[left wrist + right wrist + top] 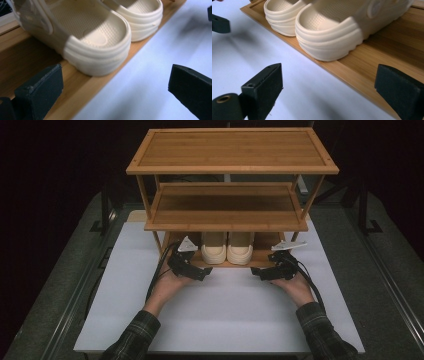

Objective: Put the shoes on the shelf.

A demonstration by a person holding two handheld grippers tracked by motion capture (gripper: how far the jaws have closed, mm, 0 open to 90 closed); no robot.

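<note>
**Cream clogs on the bottom shelf, both grippers wide and empty**

Cream-coloured foam clogs stand as a pair on the lowest tier of a three-tier bamboo shoe rack (232, 169), which sits at the far side of a white table top (220, 315).

At the left of the high view, the left gripper (204, 273) hovers just in front of the bottom shelf's front edge, left of the pair. Its jaws stand wide apart and hold nothing. In the left gripper view one jaw hangs over the wooden shelf and the other over the white surface, with the left clog (82, 37) just ahead between them; neither jaw touches it.

The left clog (214, 251) and the right clog (240, 251) sit side by side, touching or nearly so, in the middle of the shelf. Each one's long axis runs front to back, with the rounded, ribbed heel facing the person at the shelf's front lip and the toe end pointing back under the middle tier. Both stand flat on their soles.

At the right, the right gripper (256, 272) mirrors the other, just in front of the shelf and right of the pair. Its jaws are also spread wide and empty: in the right gripper view one is over the white surface, the other over the bamboo, with the right clog (332, 35) ahead of them, untouched.
</note>
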